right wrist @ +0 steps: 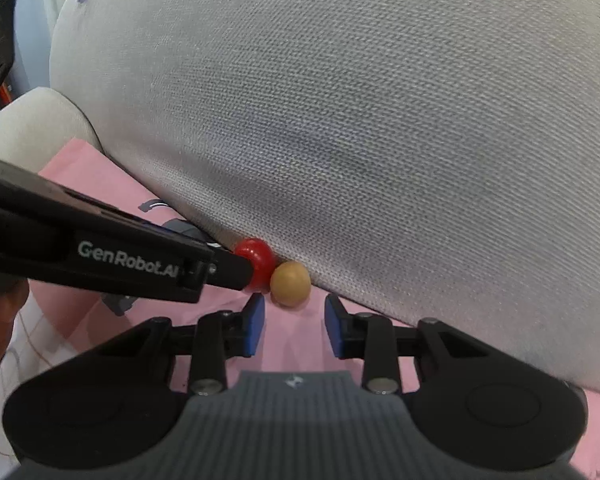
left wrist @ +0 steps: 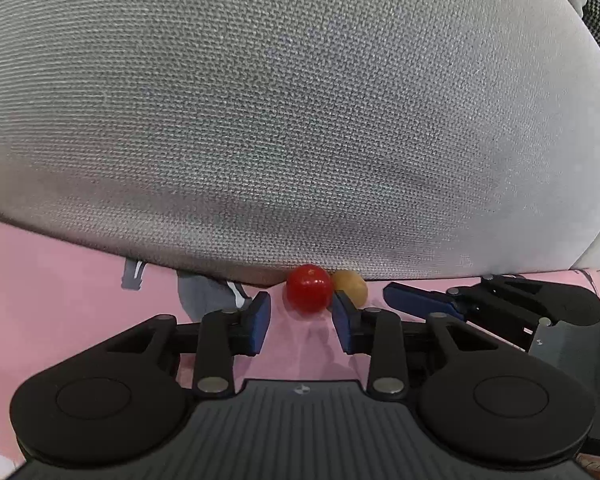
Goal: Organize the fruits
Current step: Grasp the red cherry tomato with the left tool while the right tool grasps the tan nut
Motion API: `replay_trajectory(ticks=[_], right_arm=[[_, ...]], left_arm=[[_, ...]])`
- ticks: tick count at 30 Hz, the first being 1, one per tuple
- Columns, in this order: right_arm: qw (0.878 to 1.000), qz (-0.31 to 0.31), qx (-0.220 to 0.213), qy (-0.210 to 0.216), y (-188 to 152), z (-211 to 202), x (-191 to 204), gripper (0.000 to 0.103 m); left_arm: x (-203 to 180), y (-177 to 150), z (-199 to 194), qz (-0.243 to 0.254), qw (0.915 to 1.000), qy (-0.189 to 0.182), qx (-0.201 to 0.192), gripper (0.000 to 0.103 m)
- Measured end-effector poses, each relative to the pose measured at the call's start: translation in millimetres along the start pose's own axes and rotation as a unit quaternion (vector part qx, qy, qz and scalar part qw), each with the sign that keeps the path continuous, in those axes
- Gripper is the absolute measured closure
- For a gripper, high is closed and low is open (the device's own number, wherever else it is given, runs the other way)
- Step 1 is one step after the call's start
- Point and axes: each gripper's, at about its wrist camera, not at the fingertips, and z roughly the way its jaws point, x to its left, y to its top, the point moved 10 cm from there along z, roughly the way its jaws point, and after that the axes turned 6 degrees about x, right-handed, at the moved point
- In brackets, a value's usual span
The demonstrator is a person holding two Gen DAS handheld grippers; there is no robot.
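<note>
Just beyond each claw's tips, at cushion [left wrist: 300,120] base: red fruit [left wrist: 309,288] ahead of left gripper [left wrist: 302,320], tan fruit [right wrist: 290,283] ahead of right gripper [right wrist: 294,322]; both jaw pairs narrowly apart, nothing clamped.

A home: grey fabric cushion [left wrist: 284,100] on pink sheet [left wrist: 52,280]

Two small round fruits, touching, wedged at the cushion edge.
I see a glossy red fruit [left wrist: 309,288] on the left and a matte tan-yellow fruit [left wrist: 351,287] on its right in both wrist views, resting on the pink sheet [left wrist: 60,280], both pressed against the base of the grey woven cushion [left wrist: 300,120]. Both look whole; I can't tell what kind they are.
</note>
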Motion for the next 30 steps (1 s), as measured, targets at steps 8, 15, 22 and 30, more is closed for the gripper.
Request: replay_trajectory(ticks=[8, 15, 22, 30], right_arm=[[1.0, -0.01, -0.007, 0.0, 0, 15, 0, 0.075], [1.0, -0.017, -0.016, 0.012, -1, 22, 9, 0.082], [1.0, -0.014, -0.013, -0.011, -20, 9, 9, 0.083], [0.999, 0.009, -0.01, -0.031, -40, -10, -6, 0.083]], left_arm=[[1, 1, 8, 0.011, 0.9998, -0.017, -0.005, 0.063], [10, 4, 6, 0.003, 0.9995, -0.031, -0.001, 0.063], [-1, 6, 17, 0.017, 0.9996, -0.023, 0.007, 0.063], [-17, 6, 29, 0.043, 0.999, 0.006, 0.006, 0.063]])
